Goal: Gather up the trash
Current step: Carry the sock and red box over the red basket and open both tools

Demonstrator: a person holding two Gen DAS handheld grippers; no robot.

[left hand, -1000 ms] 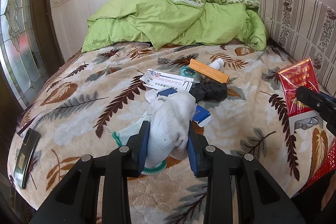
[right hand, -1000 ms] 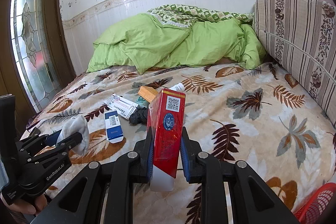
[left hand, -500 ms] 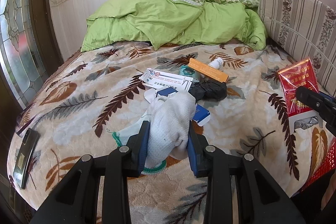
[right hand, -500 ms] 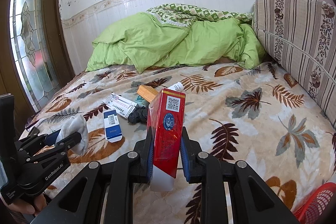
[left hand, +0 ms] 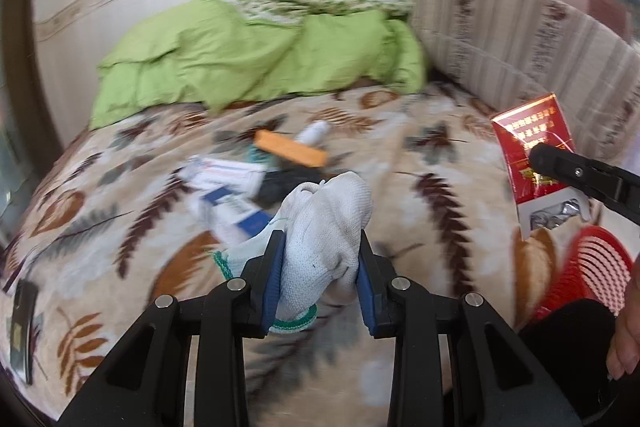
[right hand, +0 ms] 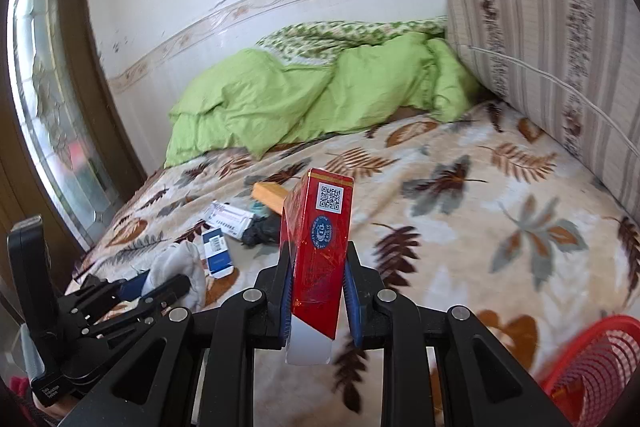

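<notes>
We see two claws: our left claw (left hand: 320,267) grips one white glove (left hand: 324,227), our right claw (right hand: 316,279) clamps one red carton (right hand: 318,247), both above the bed (right hand: 460,227); one red basket (right hand: 592,367) sits nearby.

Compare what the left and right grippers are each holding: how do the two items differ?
The left gripper is shut on a white knit glove: soft, crumpled, green-edged cuff. The right gripper is shut on a red cigarette pack: rigid, boxy, glossy, QR code on its side. The glove bulges and flops over the pads; the pack stands upright and keeps its shape. Both are clear of the bed, clamped between blue pads.
</notes>
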